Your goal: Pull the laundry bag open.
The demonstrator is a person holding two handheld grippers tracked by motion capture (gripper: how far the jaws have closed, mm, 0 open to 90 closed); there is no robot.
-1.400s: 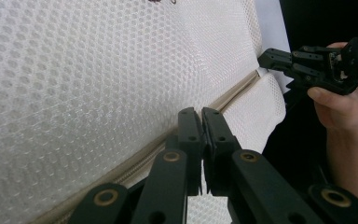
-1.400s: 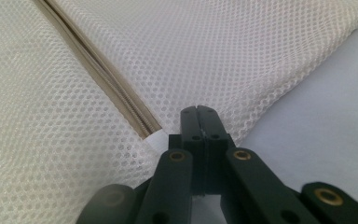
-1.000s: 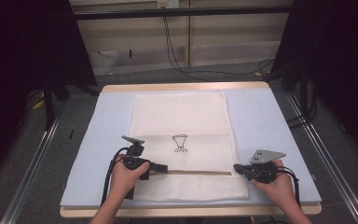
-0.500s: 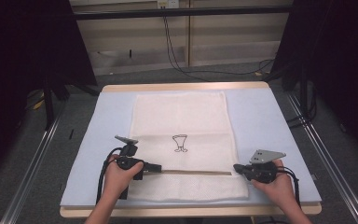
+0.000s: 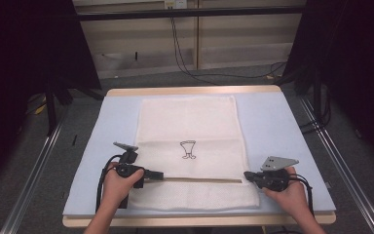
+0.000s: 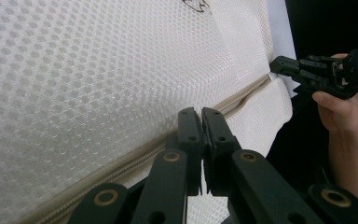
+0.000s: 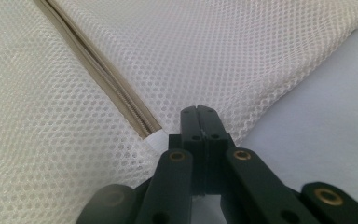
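A white mesh bag (image 5: 187, 122) lies flat on the pale blue mat (image 5: 268, 122), with a small drawn cup (image 5: 188, 149) at its middle. A beige zipper (image 5: 199, 179) crosses its near part. My left gripper (image 5: 159, 174) is shut right on the zipper line (image 6: 242, 100), at the left end of the gaping stretch. Its jaws (image 6: 201, 112) hide the pull between them. My right gripper (image 5: 246, 174) is shut on the bag's right edge, beside the zipper's white end tab (image 7: 156, 140). Its tips (image 7: 198, 109) press into the mesh (image 7: 214, 46).
The mat covers a wooden table (image 5: 195, 90) with metal rails along both sides. Cables hang down the wall behind. Bare mat lies left and right of the bag. In the left gripper view the right gripper (image 6: 276, 64) shows in the person's hand at the bag's far corner.
My left gripper has slid a little to the left along the zipper, and the dark open slit to its right has grown longer. The right gripper has stayed put.
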